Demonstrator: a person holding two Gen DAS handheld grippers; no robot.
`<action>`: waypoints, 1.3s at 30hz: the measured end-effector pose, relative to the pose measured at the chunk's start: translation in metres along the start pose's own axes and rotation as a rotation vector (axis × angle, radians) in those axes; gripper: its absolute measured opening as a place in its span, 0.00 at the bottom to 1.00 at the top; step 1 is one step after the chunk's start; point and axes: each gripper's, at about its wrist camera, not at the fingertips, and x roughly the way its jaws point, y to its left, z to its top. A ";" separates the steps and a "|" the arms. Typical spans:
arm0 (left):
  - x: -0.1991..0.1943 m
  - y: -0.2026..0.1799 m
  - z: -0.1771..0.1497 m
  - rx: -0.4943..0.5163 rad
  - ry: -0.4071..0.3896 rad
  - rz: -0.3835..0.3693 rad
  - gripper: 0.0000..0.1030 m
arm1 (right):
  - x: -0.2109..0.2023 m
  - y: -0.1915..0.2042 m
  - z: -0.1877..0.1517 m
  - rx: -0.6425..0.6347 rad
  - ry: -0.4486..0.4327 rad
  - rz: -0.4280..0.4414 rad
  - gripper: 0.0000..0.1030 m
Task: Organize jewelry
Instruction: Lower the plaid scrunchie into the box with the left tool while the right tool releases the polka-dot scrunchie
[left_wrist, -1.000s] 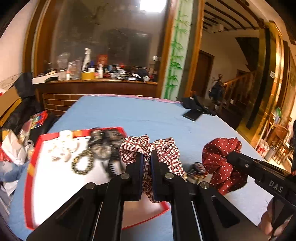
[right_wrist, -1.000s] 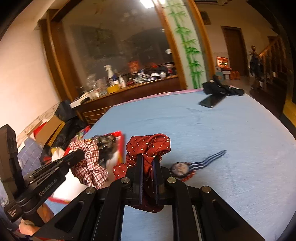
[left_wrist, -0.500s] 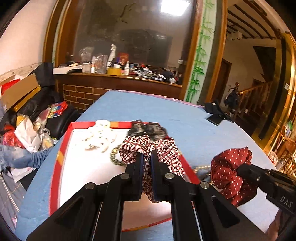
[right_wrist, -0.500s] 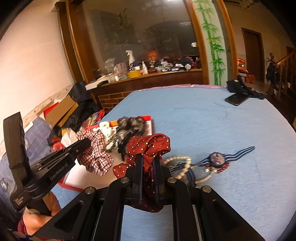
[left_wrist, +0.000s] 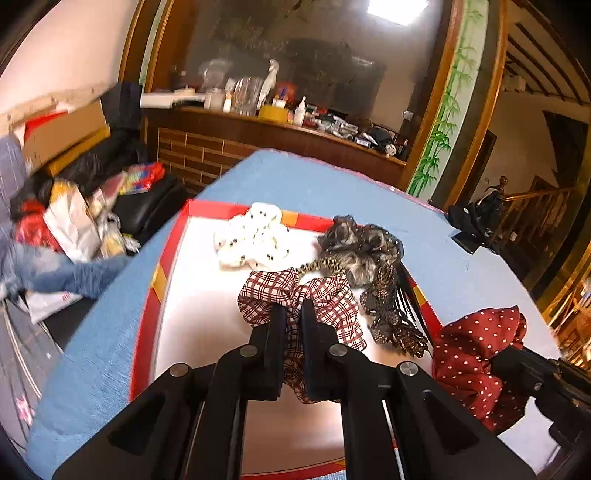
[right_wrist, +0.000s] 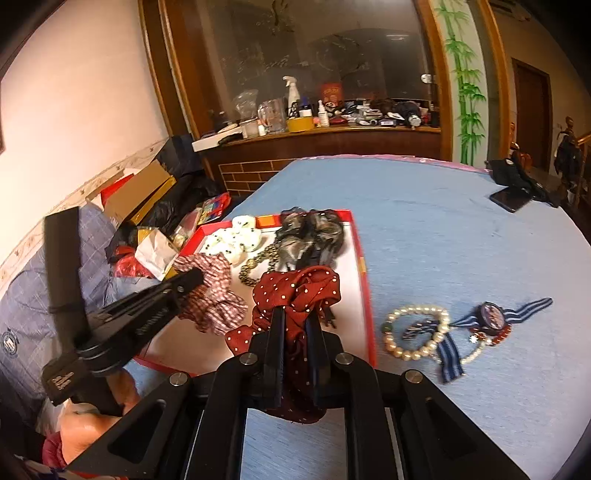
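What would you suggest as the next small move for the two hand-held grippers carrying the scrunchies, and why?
Probably lower both a little and open them over the tray. The left hand-held gripper is shut on the plaid scrunchie, which hangs above the white floor of the red-rimmed tray. The right hand-held gripper grips the red dotted scrunchie over the tray's near right part, beside the scrunchies already there.

blue-clothed table (right_wrist: 424, 229) with red-rimmed tray (right_wrist: 364, 273), pearl bracelet (right_wrist: 417, 334), phone (right_wrist: 511, 199)
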 end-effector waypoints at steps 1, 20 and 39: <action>0.001 0.000 0.000 0.000 0.000 0.007 0.07 | 0.003 0.002 0.001 -0.004 0.002 0.001 0.12; 0.016 0.009 -0.001 -0.021 0.041 0.077 0.07 | 0.044 0.003 0.003 0.008 0.054 -0.022 0.12; 0.028 0.013 -0.004 -0.021 0.082 0.139 0.07 | 0.071 -0.012 0.002 0.061 0.105 -0.021 0.12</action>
